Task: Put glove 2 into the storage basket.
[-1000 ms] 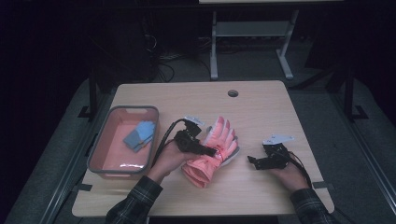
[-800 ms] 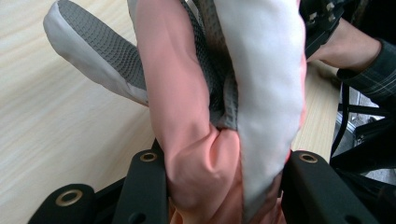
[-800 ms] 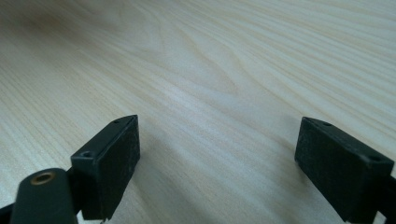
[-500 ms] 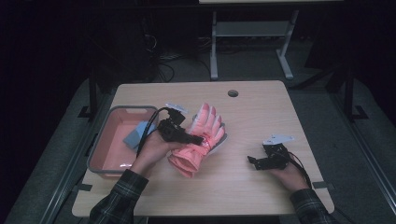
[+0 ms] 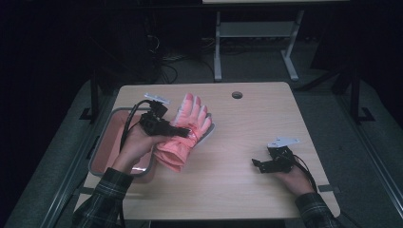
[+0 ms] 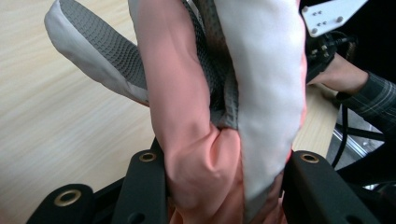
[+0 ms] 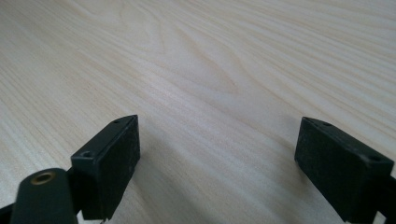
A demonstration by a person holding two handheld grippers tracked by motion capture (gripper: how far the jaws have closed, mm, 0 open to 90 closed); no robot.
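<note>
Left gripper (image 5: 187, 133) clamps pink glove (image 5: 186, 128) mid-palm, its fingers pointing away

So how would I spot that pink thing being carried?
On the wooden table, look left, beside the grey tray. The left gripper has its fingers clamped on a salmon-pink padded glove. It alone has spread finger shapes and a grey textured palm.

The high view looks forward and down from above the near edge of the table (image 5: 237, 142). The left gripper view sits close behind its 2 jaws, the glove (image 6: 219, 107) between them and the table beyond. The right gripper view looks along its jaws, low over the same tabletop.
</note>
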